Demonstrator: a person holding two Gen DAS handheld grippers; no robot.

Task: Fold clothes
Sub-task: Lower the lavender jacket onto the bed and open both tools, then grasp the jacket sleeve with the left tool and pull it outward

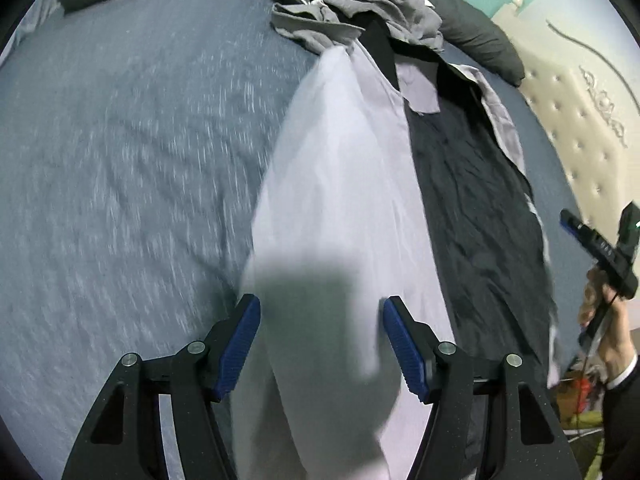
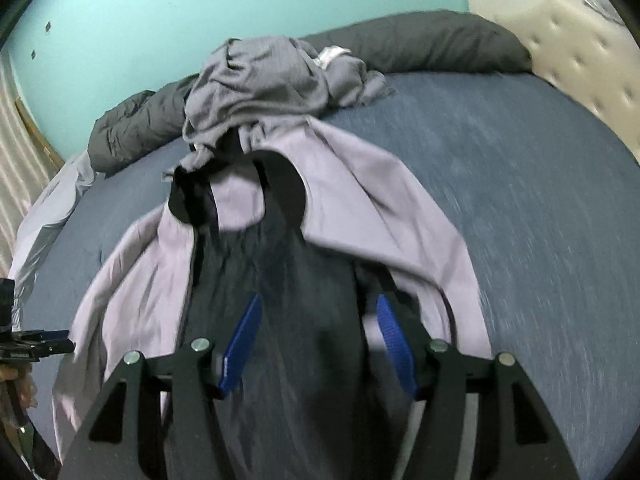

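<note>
Both the left hand-held gripper and the right hand-held gripper hang open, holding nothing, over the lilac garment lying on the bed. Nearer the grey clothes heap, a dark garment lies on the lilac one. A careless pinch could catch both layers and spoil the fold.

Left gripper is held above a pale lilac garment on the blue bed, fingers apart with nothing clamped. A black garment adjoins it. Crumpled grey clothing lies beyond. Right gripper is at the frame edge.
</note>
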